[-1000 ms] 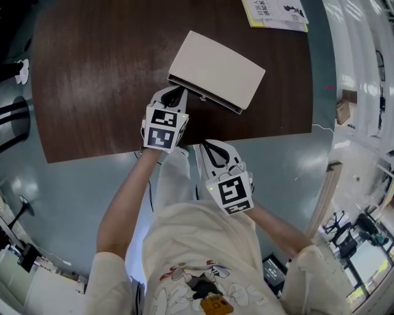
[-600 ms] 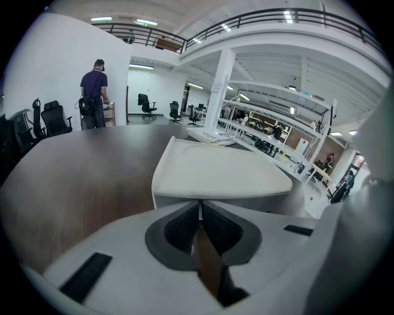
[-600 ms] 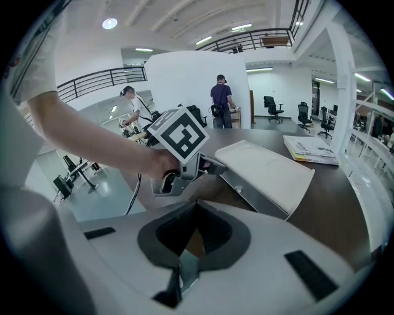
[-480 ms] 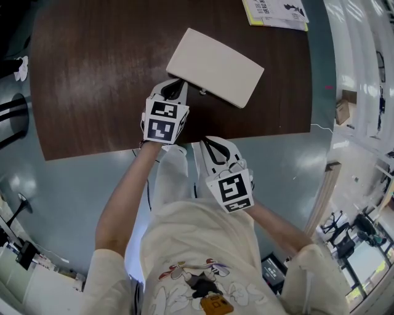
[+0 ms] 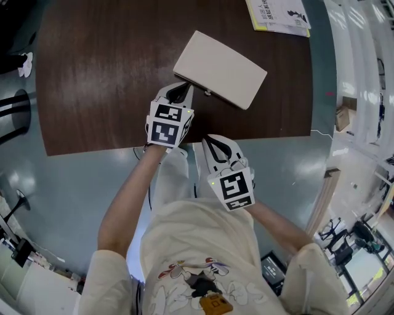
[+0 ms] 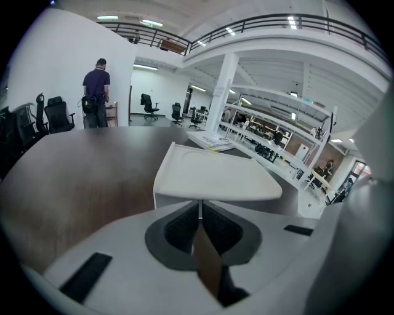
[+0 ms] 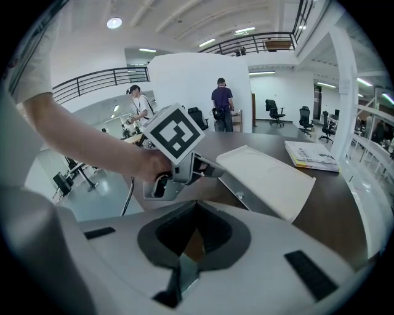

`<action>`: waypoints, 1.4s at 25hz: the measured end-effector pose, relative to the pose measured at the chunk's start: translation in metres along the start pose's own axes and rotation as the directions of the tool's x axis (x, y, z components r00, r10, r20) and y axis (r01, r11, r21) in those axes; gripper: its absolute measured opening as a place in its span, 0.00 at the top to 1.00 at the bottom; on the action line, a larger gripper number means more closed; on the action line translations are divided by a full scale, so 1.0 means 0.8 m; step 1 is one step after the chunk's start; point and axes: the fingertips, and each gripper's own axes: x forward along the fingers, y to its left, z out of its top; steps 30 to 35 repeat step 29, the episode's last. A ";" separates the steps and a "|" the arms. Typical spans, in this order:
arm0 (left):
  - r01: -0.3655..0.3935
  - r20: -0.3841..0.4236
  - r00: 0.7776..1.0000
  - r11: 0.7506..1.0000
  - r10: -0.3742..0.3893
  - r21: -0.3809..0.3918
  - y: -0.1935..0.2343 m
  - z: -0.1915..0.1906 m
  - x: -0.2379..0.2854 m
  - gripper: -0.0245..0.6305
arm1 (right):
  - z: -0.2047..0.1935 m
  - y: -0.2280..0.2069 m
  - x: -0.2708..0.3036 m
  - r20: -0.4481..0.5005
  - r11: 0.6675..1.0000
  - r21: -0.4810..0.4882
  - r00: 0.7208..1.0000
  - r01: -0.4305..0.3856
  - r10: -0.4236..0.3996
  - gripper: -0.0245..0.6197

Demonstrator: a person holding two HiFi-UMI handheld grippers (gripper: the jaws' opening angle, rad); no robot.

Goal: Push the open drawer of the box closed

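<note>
- Upper centre of the head view: cream box (image 5: 220, 69) lies at an angle on a dark wood table (image 5: 98, 74). Its drawer front faces the person w/ a small knob (image 5: 207, 93) on it. The front looks abt flush w/ the box body, no gap seen.
- Just below-left of the box: left gripper (image 5: 180, 93), jaws pinched together, nothing betw. them. The tips are right at the box front near its left corner; can't confirm actual contact.
- Lower centre, by the table's near edge: right gripper (image 5: 211, 145), well apart from the box, jaws also together & empty.
- Upper right corner: book (image 5: 280, 15) w/ yellow edge on the table, apart from the box.
- Left gripper view, upper left: a person (image 6: 96, 92) stands far off by office chairs.
</note>
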 end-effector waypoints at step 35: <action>-0.190 0.171 0.957 0.949 0.236 -0.251 -0.047 -0.074 -0.375 0.95 | 0.053 0.146 -0.045 0.064 0.987 -0.146 0.995 -0.069 0.079 0.95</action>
